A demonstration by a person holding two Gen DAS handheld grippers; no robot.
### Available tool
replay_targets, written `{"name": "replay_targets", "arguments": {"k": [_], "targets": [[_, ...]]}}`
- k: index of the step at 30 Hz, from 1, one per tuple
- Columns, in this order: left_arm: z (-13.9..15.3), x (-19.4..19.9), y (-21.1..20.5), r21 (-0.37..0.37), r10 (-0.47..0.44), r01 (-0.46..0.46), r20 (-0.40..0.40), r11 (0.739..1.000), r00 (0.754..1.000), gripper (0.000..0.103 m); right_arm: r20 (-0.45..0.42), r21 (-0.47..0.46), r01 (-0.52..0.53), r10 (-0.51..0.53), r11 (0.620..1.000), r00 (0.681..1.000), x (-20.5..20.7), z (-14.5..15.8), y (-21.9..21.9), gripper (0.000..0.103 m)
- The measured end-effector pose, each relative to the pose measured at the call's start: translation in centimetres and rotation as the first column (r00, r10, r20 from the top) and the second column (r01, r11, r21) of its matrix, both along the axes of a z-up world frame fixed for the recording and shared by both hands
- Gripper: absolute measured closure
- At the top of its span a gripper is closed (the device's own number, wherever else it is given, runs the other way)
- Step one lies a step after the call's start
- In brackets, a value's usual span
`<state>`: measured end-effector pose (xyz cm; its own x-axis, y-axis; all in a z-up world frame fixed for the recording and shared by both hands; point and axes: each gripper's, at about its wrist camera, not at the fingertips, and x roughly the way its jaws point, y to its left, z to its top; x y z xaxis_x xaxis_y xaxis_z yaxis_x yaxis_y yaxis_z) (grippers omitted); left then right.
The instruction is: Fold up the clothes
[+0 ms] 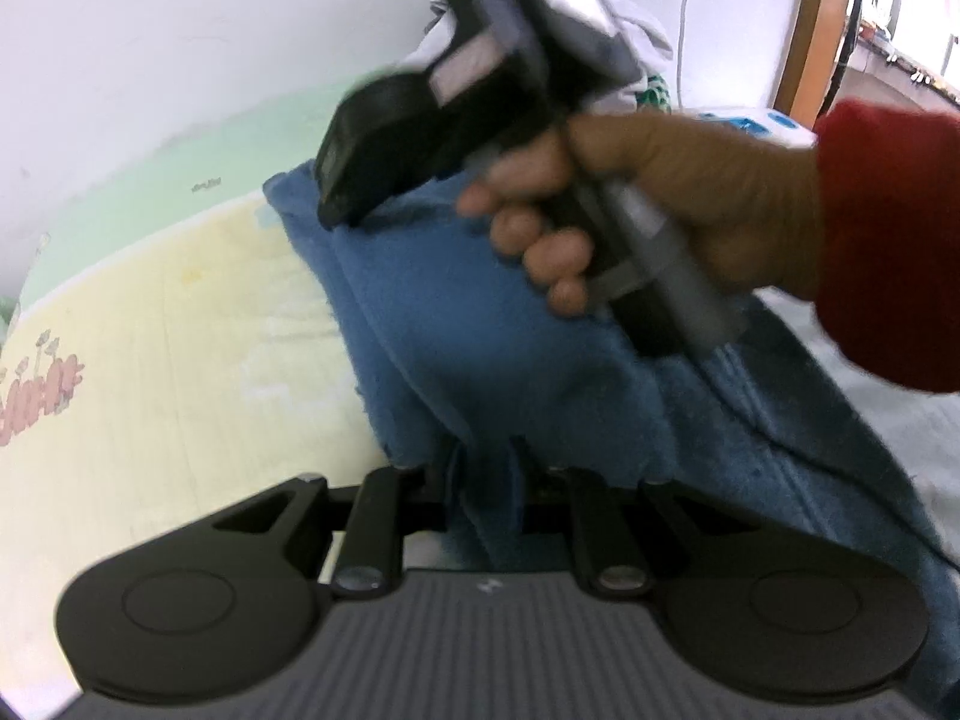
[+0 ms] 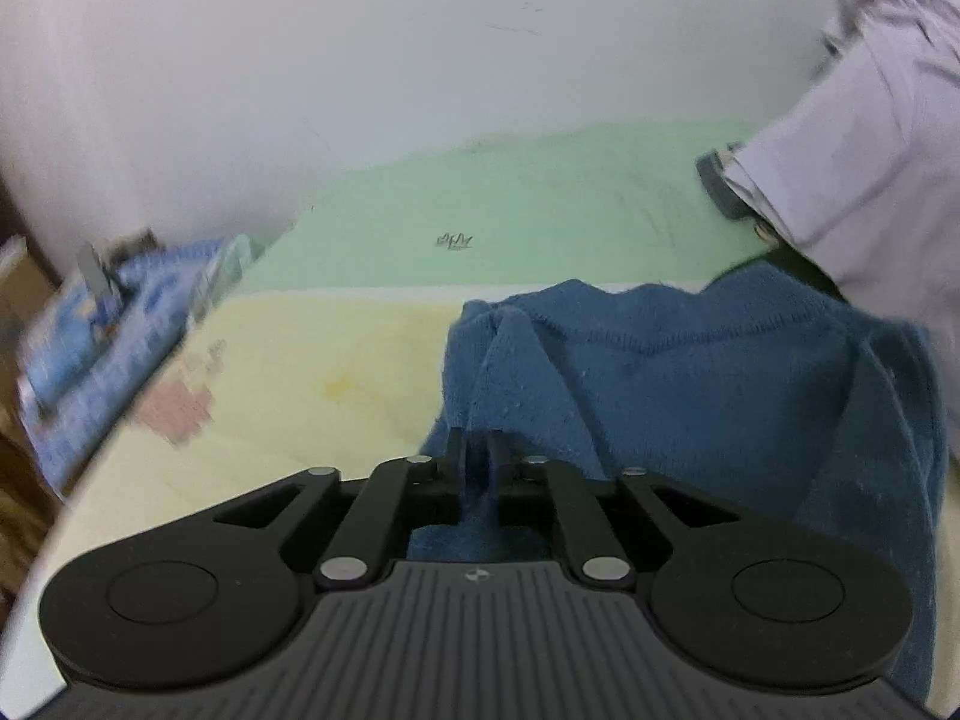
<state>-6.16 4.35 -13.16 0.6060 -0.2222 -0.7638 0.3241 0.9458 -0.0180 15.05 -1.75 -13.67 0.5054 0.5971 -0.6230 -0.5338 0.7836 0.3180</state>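
A blue knit sweater (image 1: 480, 330) lies bunched on a yellow and green sheet (image 1: 180, 360). My left gripper (image 1: 485, 456) is shut on a fold of the sweater's near edge. The right gripper's body (image 1: 456, 102), held by a hand in a red sleeve, shows above the sweater in the left wrist view. In the right wrist view my right gripper (image 2: 477, 450) is shut on a raised fold of the sweater (image 2: 690, 372), which drapes to the right.
A pale grey garment (image 2: 852, 138) lies at the far right against the white wall. A blue patterned item (image 2: 108, 324) lies at the left edge of the sheet (image 2: 330, 372). A white cloth pile (image 1: 630, 18) and a wooden frame (image 1: 810, 24) stand behind.
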Motion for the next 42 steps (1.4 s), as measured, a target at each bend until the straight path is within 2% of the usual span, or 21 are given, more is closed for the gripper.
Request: {"name": "replay_targets", "arguments": {"k": [5, 7, 9, 12, 15, 17, 20, 24, 26, 28, 32, 39, 42], "targets": [[1.2, -1.2, 0.6, 0.008, 0.026, -0.027, 0.025, 1.000, 0.999, 0.086, -0.009, -0.033, 0.020, -0.020, 0.999, 1.000, 0.7, -0.5, 0.3, 0.090], [2.1, -2.1, 0.6, 0.018, 0.010, -0.011, 0.051, 1.000, 0.999, 0.086, -0.013, -0.046, 0.028, -0.028, 0.999, 1.000, 0.9, -0.7, 0.4, 0.091], [2.7, -3.0, 0.3, 0.019, -0.022, 0.021, 0.067, 1.000, 0.998, 0.085, 0.022, -0.091, 0.039, -0.037, 0.995, 0.999, 0.3, 0.3, 0.2, 0.087], [2.6, -4.1, -0.2, -0.004, -0.079, 0.079, 0.061, 0.997, 0.995, 0.082, 0.018, -0.044, 0.000, 0.001, 0.999, 1.000, -1.9, 1.9, -2.5, 0.086], [0.8, -2.1, -0.7, -0.057, -0.115, 0.114, -0.011, 0.992, 0.993, 0.081, -0.082, -0.011, -0.057, 0.056, 0.998, 0.995, -4.8, 1.5, -5.5, 0.086], [0.4, -1.9, -0.9, -0.057, -0.133, 0.131, -0.020, 0.990, 0.991, 0.081, -0.123, 0.004, -0.074, 0.074, 0.997, 0.990, -7.0, 0.9, -7.2, 0.091], [0.1, -2.0, -1.1, -0.047, -0.159, 0.157, -0.024, 0.986, 0.987, 0.075, -0.133, -0.015, -0.027, 0.025, 1.000, 0.991, -9.8, 0.6, -9.2, 0.091], [-0.3, -2.3, -1.4, -0.027, -0.193, 0.192, -0.026, 0.981, 0.981, 0.070, -0.150, 0.011, 0.052, -0.050, 0.999, 0.987, -13.6, 0.9, -11.4, 0.079], [-0.2, -3.2, -1.5, -0.001, -0.203, 0.203, -0.023, 0.979, 0.979, 0.069, -0.144, -0.043, 0.049, -0.054, 0.998, 0.988, -15.7, 0.4, -11.5, 0.079], [-0.1, -4.1, -1.6, 0.010, -0.203, 0.203, -0.028, 0.979, 0.979, 0.068, -0.131, -0.090, 0.037, -0.049, 0.995, 0.990, -18.0, 0.0, -11.3, 0.079], [0.5, -6.1, -1.7, 0.034, -0.189, 0.191, -0.040, 0.981, 0.981, 0.068, -0.080, -0.126, 0.001, -0.011, 0.992, 0.997, -21.8, -0.1, -11.2, 0.078], [0.6, -9.0, -3.2, 0.063, -0.121, 0.126, -0.075, 0.990, 0.990, 0.068, -0.017, -0.164, -0.069, 0.068, 0.984, 0.998, -24.8, -0.1, -13.1, 0.075], [1.0, -10.8, -3.7, 0.068, -0.070, 0.076, -0.085, 0.995, 0.994, 0.063, 0.003, -0.184, -0.103, 0.105, 0.978, 0.994, -25.8, -0.1, -14.0, 0.075]]}}
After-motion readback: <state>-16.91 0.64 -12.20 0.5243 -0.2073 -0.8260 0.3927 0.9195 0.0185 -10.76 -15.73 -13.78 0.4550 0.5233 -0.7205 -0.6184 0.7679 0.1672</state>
